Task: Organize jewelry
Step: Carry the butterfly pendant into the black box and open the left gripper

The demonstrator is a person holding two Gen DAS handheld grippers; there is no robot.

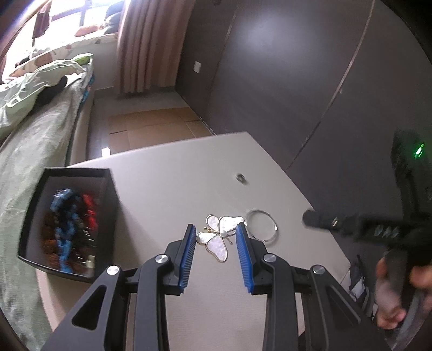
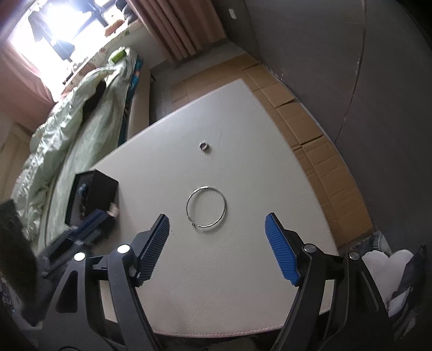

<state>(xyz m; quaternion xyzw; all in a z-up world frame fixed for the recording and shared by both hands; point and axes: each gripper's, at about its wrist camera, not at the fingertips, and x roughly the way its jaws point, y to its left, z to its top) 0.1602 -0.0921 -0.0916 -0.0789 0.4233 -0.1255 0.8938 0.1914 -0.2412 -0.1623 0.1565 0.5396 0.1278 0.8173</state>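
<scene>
We see L gripper point(image 1: 216, 235) open astride butterfly brooch point(image 1: 216, 240), not gripping; R gripper point(image 2: 217, 226) wide open, empty, near bangle point(image 2: 205, 208). Box point(image 1: 67, 216) contents blurred.

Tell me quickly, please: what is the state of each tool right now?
Left tool: open, holding nothing; the butterfly brooch lies between its fingers.
Right tool: open wide, holding nothing; the silver bangle lies on the table ahead.

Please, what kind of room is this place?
Most likely a bedroom at home. A bed with a rumpled pale green quilt runs along one side, pink pleated curtains hang by a bright window, and the white table stands beside the bed.
</scene>
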